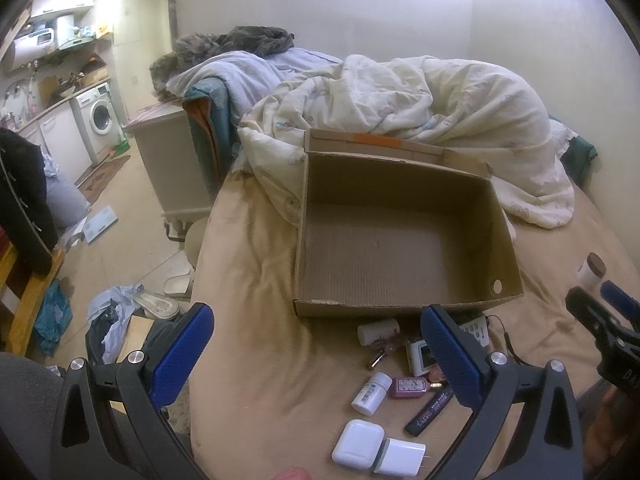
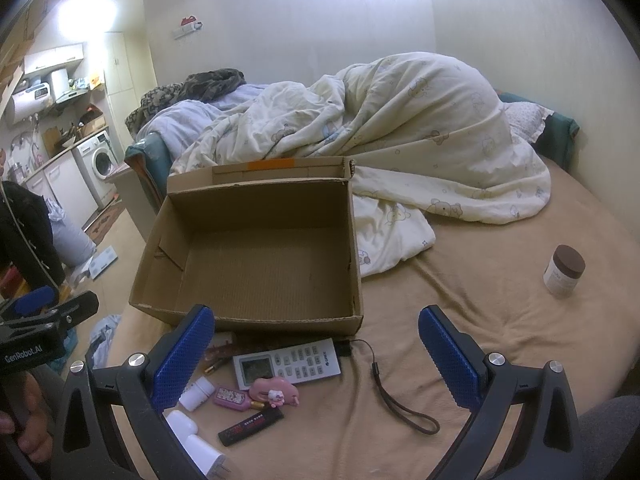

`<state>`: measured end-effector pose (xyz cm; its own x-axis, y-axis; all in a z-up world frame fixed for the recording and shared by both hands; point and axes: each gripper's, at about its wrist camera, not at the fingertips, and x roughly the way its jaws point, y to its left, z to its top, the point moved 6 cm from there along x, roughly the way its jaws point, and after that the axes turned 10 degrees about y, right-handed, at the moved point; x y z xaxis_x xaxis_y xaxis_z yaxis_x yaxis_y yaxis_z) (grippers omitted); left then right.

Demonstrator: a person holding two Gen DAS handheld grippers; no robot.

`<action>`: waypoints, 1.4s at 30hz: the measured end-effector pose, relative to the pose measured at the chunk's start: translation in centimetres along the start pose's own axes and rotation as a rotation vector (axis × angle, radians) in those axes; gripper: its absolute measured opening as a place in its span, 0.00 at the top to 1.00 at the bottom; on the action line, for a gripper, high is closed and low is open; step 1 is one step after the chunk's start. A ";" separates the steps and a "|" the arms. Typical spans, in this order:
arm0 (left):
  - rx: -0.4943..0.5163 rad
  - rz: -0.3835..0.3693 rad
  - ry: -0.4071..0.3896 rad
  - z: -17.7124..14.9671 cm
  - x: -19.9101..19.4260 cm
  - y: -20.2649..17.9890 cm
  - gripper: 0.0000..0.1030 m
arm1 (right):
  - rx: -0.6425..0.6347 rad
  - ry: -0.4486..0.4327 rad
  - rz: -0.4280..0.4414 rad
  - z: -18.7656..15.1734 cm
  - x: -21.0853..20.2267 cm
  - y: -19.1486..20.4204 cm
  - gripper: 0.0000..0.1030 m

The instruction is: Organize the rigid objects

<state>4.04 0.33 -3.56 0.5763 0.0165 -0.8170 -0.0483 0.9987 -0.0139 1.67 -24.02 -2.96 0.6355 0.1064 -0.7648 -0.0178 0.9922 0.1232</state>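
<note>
A cardboard box (image 1: 404, 236) sits open on the bed (image 1: 256, 344), its far side against a rumpled quilt (image 1: 400, 96) and its floor bare. A cluster of small things lies on the tan blanket just in front of the box's near wall. There is a white remote control (image 2: 286, 362) close to that wall, with a dark wrist cord (image 2: 400, 404) trailing off toward the bed's right side. Nearer the bed's front edge lie a white pill bottle (image 1: 372, 393), a pink case (image 1: 408, 387), a black lighter (image 1: 429, 411), a white earbud case (image 1: 354, 444) and a white charger plug (image 1: 402, 457) touching it. A pink toy-like piece (image 2: 275, 392) rests just below the remote. A jar with a brown lid (image 2: 564, 271) stands upright, well apart from the rest, out on the right of the bed. The left gripper (image 1: 316, 356) hovers over the cluster with its jaws spread wide and nothing between them. The right gripper (image 2: 316, 356) hangs beside it over the remote and cord, jaws likewise wide and holding nothing.
</note>
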 end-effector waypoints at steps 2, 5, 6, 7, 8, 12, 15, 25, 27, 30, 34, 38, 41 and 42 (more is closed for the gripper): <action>-0.001 0.001 -0.001 0.0 0.0 -0.1 0.00 | 0.000 0.000 -0.001 0.0 0.0 0.0 0.00; -0.001 0.001 -0.001 0.0 0.0 0.0 0.00 | -0.001 0.000 0.000 0.0 0.0 0.0 0.00; -0.001 0.001 -0.001 0.0 0.0 -0.1 0.00 | -0.001 0.000 0.001 0.0 0.0 0.0 0.00; -0.001 0.001 -0.001 0.0 0.0 -0.1 0.00 | -0.001 0.001 0.001 0.0 0.0 0.0 0.00; -0.001 0.001 0.000 0.0 0.0 0.0 0.00 | 0.000 0.001 0.001 0.0 0.0 0.0 0.00; 0.003 0.002 0.004 -0.1 0.1 -0.1 0.00 | 0.004 0.001 0.003 0.0 -0.1 -0.1 0.00; 0.011 0.010 0.018 -0.3 0.4 -0.2 0.00 | 0.006 0.011 0.009 -0.1 0.0 -0.1 0.00; 0.123 0.053 0.324 -3.8 6.6 -1.1 0.00 | 0.031 0.088 0.055 -0.8 1.1 0.2 0.00; 0.156 0.047 0.405 -5.2 8.0 -1.6 0.00 | 0.037 0.099 0.062 -0.9 1.3 0.2 0.00; 0.189 0.039 0.544 -7.6 10.3 -1.9 0.02 | 0.043 0.102 0.066 -0.9 1.3 0.1 0.00; 0.223 0.016 0.671 -10.1 12.5 -2.3 0.03 | 0.056 0.114 0.076 -0.9 1.4 0.1 0.00; 0.277 0.008 0.736 -12.0 13.5 -3.2 0.12 | 0.069 0.124 0.089 -0.9 1.6 -0.2 0.00; 0.278 -0.011 0.769 -12.5 14.2 -3.5 0.17 | 0.076 0.134 0.097 -1.0 1.7 -0.3 0.00; 0.274 -0.019 0.768 -12.6 14.3 -3.6 0.19 | 0.081 0.137 0.102 -1.1 1.7 -0.3 0.00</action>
<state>2.18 -3.67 -22.46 -0.1502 0.0620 -0.9867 0.2147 0.9762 0.0287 1.94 -24.10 -4.99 0.5222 0.2191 -0.8242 -0.0108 0.9681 0.2505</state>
